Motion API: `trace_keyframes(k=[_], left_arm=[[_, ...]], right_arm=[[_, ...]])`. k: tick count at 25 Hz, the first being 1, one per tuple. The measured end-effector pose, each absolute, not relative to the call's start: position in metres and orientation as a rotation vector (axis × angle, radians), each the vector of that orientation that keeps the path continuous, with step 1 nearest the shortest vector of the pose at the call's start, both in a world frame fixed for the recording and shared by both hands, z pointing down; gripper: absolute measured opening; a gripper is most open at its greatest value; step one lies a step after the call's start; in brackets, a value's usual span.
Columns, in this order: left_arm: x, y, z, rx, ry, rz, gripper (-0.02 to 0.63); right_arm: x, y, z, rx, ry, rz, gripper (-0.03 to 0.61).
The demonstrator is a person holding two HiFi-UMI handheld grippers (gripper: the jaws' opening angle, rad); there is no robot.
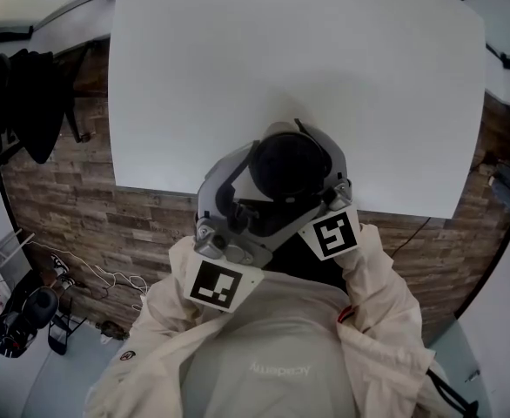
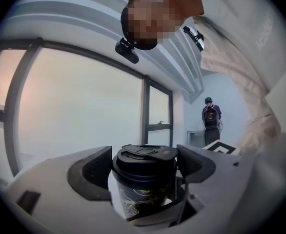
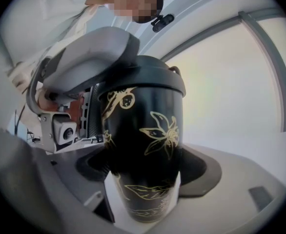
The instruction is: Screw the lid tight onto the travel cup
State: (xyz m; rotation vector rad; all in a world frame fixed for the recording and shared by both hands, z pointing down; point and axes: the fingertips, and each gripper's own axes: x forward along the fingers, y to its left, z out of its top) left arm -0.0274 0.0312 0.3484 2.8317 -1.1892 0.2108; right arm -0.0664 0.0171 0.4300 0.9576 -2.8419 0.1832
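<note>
The lid (image 2: 144, 162) sits on the mouth of the travel cup (image 3: 143, 145), black on black, its flip tab lying flat on top. The cup, dark with gold flowers, is held in the air at the centre of the head view, just over the near edge of the white tabletop (image 1: 325, 77) and close to the person's chest; it rests on nothing.

The left claw (image 2: 143, 165) stands wide, with a pad against each side of the lid's rim, so it grips the lid. The right claw (image 3: 145, 168) is clamped on the cup's body lower down, the flowered wall filling the gap between its jaws.

Whether the cup holds anything cannot be told: the lid covers the mouth and the wall is opaque.

Risks from here, as I judge them:
- The lid's rim is smooth and round, so the left pads could slip on it and the lid stay loose.
- The body could turn inside the right claw along with the lid, so that no thread is taken up.
- If the lid sits slightly tilted, it may cross-thread and jam.
- With nothing beneath, a lost grip drops the cup to the plank floor (image 1: 150, 225).
</note>
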Motion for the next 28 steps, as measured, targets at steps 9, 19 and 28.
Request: trace_keyframes(k=[9,19,28], left_arm=[[-0.0309,0.0328,0.3455,3.086,-0.424,0.159,0.414],[-0.0248,0.0387,0.3436,3.094,-0.193,0.147,0.416],[-0.0294,0.0366,0.3438,3.120,-0.326,0.237,0.416]], right_arm=[[-0.0720,0.0136,0.4311,0.937,-2.835,0.182,0.397],[-0.0668,0.0198,0.4304,0.921,-2.837,0.181,0.397],[-0.0699,0.0176,0.4296,0.919,-2.864,0.197,0.397]])
